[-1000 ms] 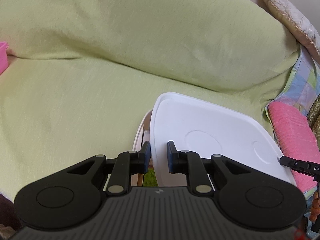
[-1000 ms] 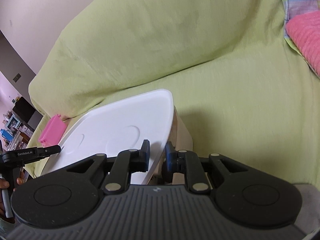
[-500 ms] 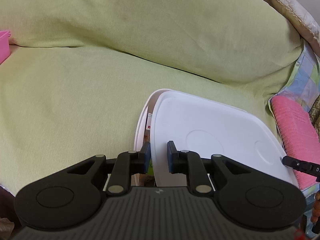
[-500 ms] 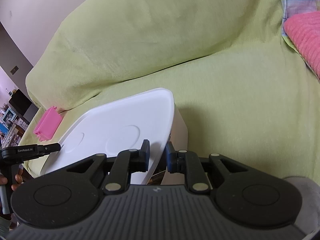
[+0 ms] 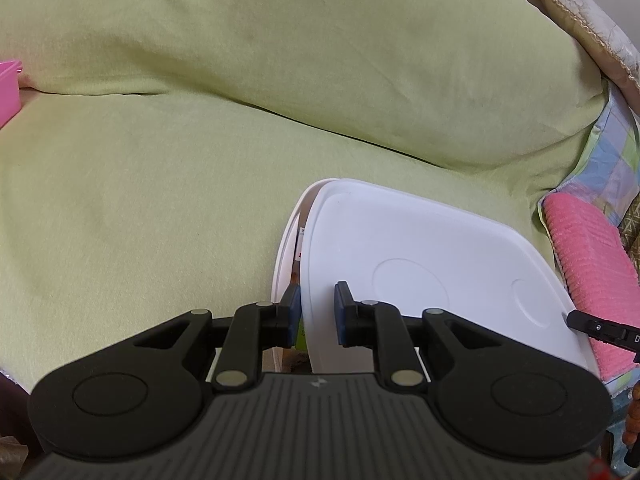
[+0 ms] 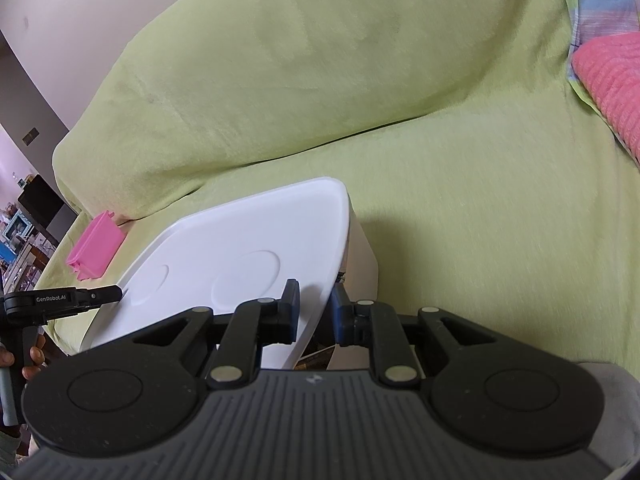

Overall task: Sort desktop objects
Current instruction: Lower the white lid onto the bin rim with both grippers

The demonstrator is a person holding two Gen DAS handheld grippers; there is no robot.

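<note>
Since the earlier frames the white lid (image 5: 420, 264) is lowered closer over the white box (image 6: 362, 256), its edges clamped by left gripper (image 5: 316, 312) and right gripper (image 6: 315, 306) jaws.

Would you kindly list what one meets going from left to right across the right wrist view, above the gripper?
Left gripper → pink box → white lid → white bin → pink towel.

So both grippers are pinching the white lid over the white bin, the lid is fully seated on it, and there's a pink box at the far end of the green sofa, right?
Not quite: the white lid is not fully seated. The left wrist view shows it offset from the white bin, leaving a gap on the bin's left side. The rest holds: the left gripper and right gripper each pinch a lid edge, and the pink box sits on the green sofa.
</note>
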